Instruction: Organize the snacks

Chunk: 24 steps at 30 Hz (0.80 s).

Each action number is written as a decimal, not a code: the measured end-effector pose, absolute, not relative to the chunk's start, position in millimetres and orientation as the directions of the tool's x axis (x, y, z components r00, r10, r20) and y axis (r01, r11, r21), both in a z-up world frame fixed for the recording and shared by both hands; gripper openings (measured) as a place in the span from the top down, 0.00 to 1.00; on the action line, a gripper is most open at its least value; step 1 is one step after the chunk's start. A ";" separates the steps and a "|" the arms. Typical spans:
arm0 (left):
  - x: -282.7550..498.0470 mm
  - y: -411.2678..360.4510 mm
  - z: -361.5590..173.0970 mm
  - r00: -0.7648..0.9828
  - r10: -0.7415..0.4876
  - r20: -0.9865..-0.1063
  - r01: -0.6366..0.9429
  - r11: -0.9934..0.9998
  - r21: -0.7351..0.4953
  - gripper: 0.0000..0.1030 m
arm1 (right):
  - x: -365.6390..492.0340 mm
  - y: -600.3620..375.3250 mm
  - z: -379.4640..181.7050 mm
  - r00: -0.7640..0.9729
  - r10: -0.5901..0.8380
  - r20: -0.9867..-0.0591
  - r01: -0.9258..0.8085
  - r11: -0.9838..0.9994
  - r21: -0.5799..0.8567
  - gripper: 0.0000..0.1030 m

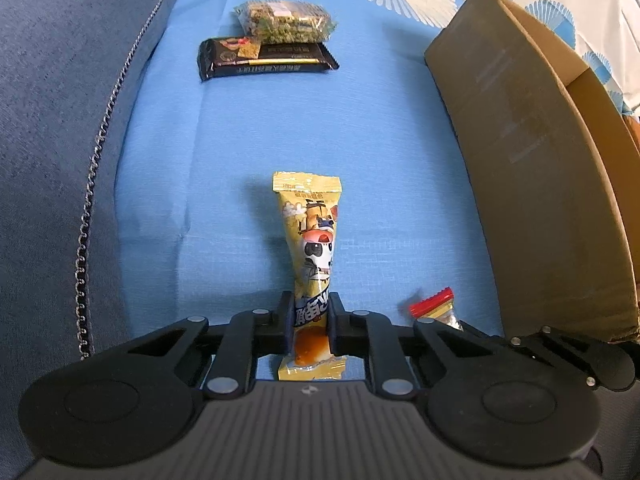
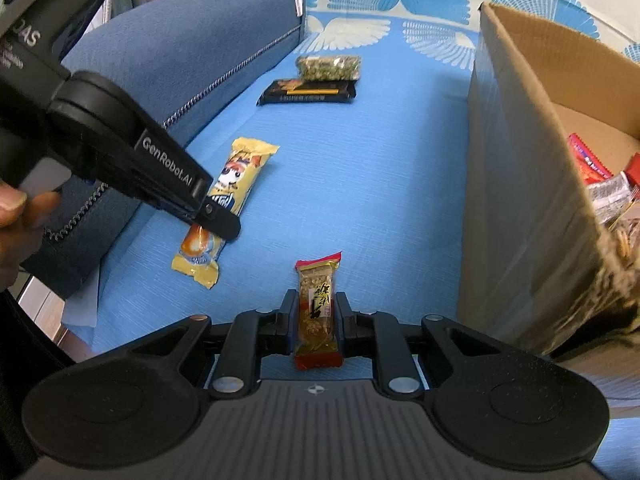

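Note:
My left gripper (image 1: pixel 309 310) is shut on a long yellow snack bar (image 1: pixel 314 240) with a cartoon print, lying on the blue cloth. The right wrist view shows that bar (image 2: pixel 236 184) with the left gripper (image 2: pixel 218 220) clamped near its lower end. My right gripper (image 2: pixel 316 308) is shut on a small red-ended peanut bar (image 2: pixel 316 312) on the cloth. That bar's red end shows in the left wrist view (image 1: pixel 434 304).
An open cardboard box (image 2: pixel 532 184) stands at the right and holds several snacks (image 2: pixel 608 196); it also shows in the left wrist view (image 1: pixel 532 168). A black packet (image 1: pixel 266 58) and a clear green-snack pack (image 1: pixel 284 22) lie farther off. A blue sofa cushion (image 1: pixel 60 120) runs along the left.

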State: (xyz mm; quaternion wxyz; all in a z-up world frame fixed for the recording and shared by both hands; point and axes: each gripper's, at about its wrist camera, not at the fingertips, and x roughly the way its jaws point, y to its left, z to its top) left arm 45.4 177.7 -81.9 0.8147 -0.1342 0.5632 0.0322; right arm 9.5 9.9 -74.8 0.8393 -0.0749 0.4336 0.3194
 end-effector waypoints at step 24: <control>39.2 185.4 -20.3 0.602 -0.033 -0.798 -0.255 0.939 -0.232 0.84 | 25.4 -27.0 55.9 0.580 0.623 -0.526 -0.640 0.747 0.179 0.82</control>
